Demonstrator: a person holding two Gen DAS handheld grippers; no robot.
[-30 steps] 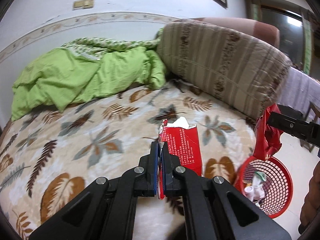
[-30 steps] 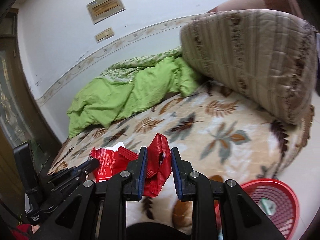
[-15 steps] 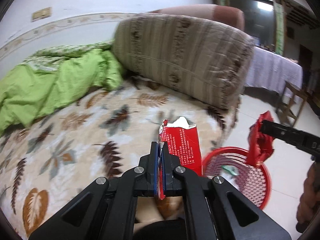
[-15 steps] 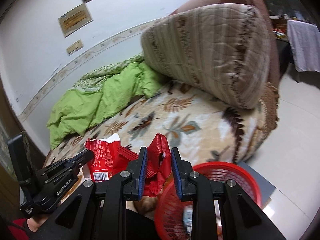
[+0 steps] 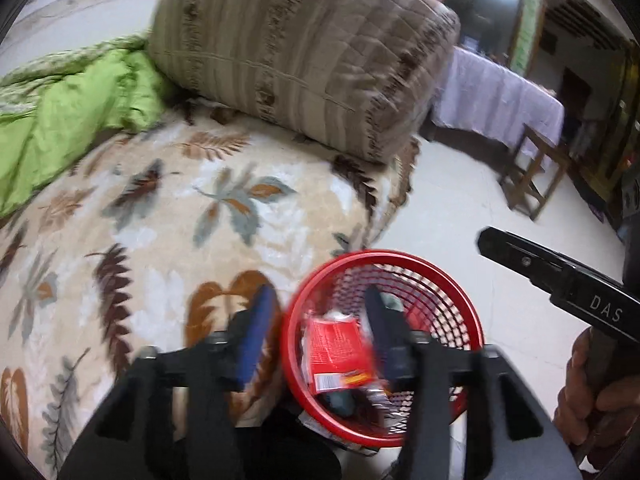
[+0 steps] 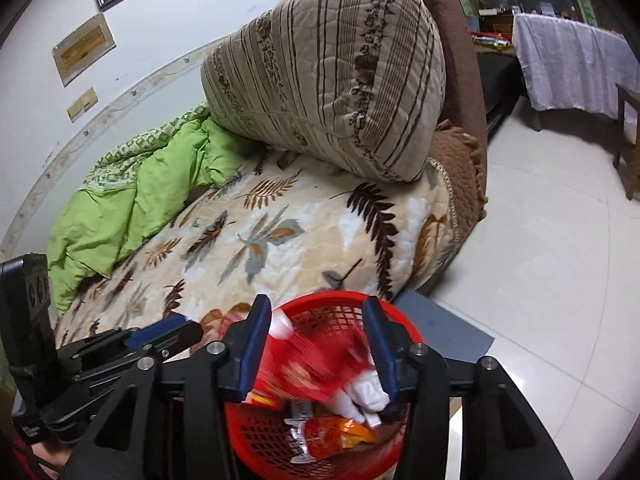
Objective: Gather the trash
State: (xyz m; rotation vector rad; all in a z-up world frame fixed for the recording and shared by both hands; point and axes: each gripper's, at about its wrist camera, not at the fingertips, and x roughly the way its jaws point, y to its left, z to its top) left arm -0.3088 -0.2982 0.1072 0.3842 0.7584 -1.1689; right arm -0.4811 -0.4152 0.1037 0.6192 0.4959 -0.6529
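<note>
Both grippers hang over the red basket (image 5: 460, 300), which stands on the pale floor at the foot of the bed.

In the left wrist view, at the bottom center, the left gripper (image 5: 316, 332) has its jaws opening. The red packet (image 5: 338, 348) sits between them, over the basket's mouth, blurred; neither pad seems to press on it.

In the right wrist view, the right gripper (image 6: 316, 344) fills the bottom center, its jaws opening too. A red wrapper (image 6: 304, 356) is smeared with motion between the 2 fingers, above the basket (image 6: 256, 440), free of both pads as far as I can tell. More trash, including something white (image 6: 366, 396), lies inside.

The leaf-patterned blanket (image 6: 280, 240) fills the middle of that frame, with a striped cushion (image 6: 332, 80) above and a green quilt (image 6: 132, 200) at the left.
</note>
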